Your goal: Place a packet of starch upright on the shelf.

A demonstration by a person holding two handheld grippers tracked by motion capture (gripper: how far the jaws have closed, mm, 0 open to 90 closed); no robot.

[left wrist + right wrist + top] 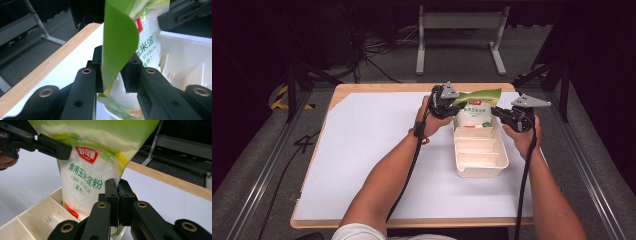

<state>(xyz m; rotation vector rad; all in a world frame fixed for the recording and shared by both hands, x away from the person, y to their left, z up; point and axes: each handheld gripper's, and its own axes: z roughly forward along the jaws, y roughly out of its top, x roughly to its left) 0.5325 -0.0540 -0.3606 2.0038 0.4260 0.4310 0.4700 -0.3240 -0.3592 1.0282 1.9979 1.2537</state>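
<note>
Bag: I have a corn starch bag [473, 114] standing upright at the far end of the cream divided tray [480, 162], its base down in the farthest compartment; the green top flap [479, 94] fans out above both tools.

Left gripper: my left gripper [453, 102] is pinched down on the bag's green upper edge, the film curling over between the jaws in the left gripper view [117, 72] (only a thin fold is caught there, as far as I can see).

Right gripper: my right gripper [498, 112] is squeezed nearly flat against the bag's other side edge; in the right gripper view [117, 202] the jaws meet with just the film's margin between them.

Table: the tray sits on a white sheet [372, 150] over the wooden tabletop [377, 87], toward the right half.

Risk, slip: I judge both holds are on slick film, so pulling apart or lifting unevenly could let one edge slide free and the bag would slump sideways.

Risk, tear: if I tug the two edges against each other, the film could split and spill powder.

Risk, tray: the tray looks light; dragging the bag could tip or shift it.
</note>
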